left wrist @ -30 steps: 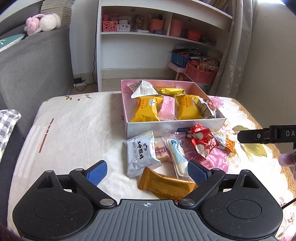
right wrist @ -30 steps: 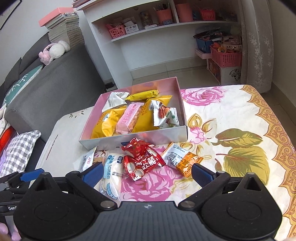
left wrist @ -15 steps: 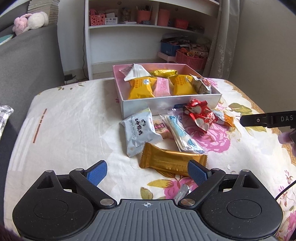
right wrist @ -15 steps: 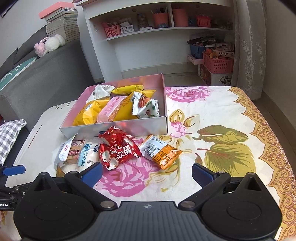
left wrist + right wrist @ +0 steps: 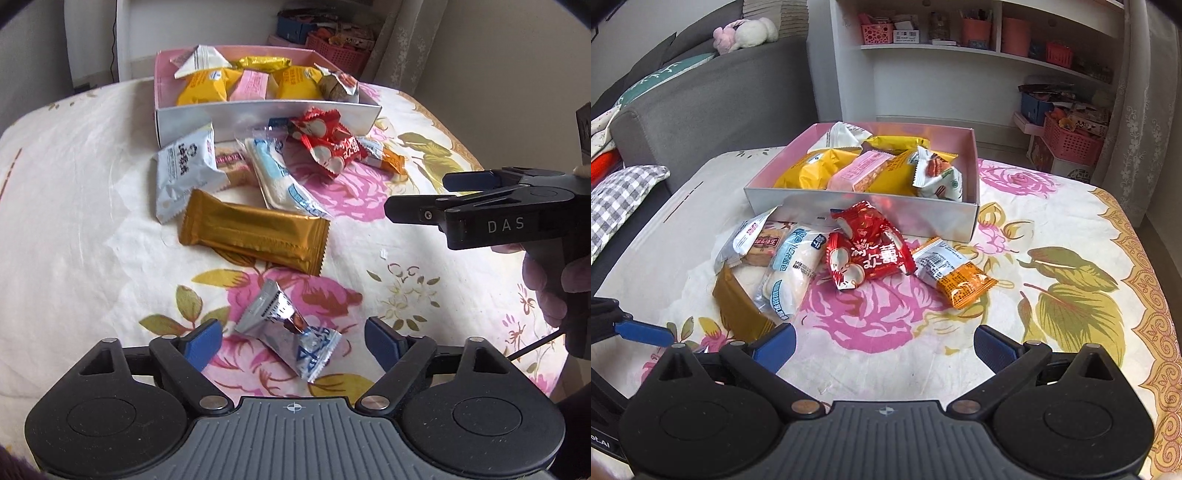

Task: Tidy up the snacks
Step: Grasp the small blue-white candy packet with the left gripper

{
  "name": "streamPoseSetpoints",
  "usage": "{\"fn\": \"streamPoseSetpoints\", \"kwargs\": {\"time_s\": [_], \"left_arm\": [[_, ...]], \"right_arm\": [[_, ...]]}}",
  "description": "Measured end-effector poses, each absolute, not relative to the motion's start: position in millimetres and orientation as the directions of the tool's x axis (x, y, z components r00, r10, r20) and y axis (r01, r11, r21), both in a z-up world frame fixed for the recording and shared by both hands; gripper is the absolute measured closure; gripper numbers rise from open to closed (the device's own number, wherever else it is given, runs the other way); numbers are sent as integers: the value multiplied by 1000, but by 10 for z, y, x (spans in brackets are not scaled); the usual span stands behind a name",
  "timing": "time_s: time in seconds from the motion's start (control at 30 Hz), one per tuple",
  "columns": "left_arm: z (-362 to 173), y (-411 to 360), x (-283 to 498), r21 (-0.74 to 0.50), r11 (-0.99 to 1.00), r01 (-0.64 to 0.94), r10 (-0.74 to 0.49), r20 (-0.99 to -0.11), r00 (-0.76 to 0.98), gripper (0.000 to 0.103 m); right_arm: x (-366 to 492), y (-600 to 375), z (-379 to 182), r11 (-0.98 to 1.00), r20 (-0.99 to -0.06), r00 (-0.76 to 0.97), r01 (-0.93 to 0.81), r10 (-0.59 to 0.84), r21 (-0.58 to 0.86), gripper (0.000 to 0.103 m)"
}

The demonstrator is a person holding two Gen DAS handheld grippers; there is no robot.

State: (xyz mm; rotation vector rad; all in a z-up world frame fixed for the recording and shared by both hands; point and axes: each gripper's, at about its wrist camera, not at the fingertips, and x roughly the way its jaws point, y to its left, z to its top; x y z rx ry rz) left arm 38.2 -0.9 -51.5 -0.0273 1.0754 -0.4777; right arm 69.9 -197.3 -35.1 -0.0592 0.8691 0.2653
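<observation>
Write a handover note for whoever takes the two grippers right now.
Left gripper: jaws have just been closing around the small silver packet, pads not yet pressing.
Right gripper: open, empty, over the tablecloth.
Done: several snacks already in the pink box.
Left: silver packet, gold bar, grey packet, blue-white packet, red packet, orange packet lie outside the box.

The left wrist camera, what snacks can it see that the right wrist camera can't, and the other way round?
Only the left wrist view shows the small silver candy between the left hand-held gripper fingers, untouched. Only the right wrist view shows the sofa and plush toy. Both show the pink box, red packet and gold bar.
</observation>
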Motion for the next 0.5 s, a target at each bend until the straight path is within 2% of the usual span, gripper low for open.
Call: {"fn": "streamPoseSetpoints", "kwargs": {"time_s": [0.13, 0.2, 0.3, 0.37, 0.5], "left_arm": [[-527, -48, 358, -229, 906, 356, -365, -848, 385, 43], [-521, -52, 350, -210, 912, 352, -348, -850, 395, 59], [-517, -25, 357, -186, 918, 351, -327, -855, 403, 71], [-518, 12, 367, -179, 918, 353, -322, -856, 404, 77], [-518, 133, 374, -161, 922, 352, -307, -857, 413, 78]], "right_arm": [[696, -1897, -376, 962, -767, 604, -266, 216, 61, 7], [693, -1848, -390, 959, -769, 598, -277, 223, 62, 7], [688, -1767, -415, 951, -772, 590, -303, 237, 61, 7], [696, -1700, -446, 946, -777, 581, -319, 241, 55, 7], [713, -1565, -509, 936, -788, 561, -348, 254, 54, 7]]}}
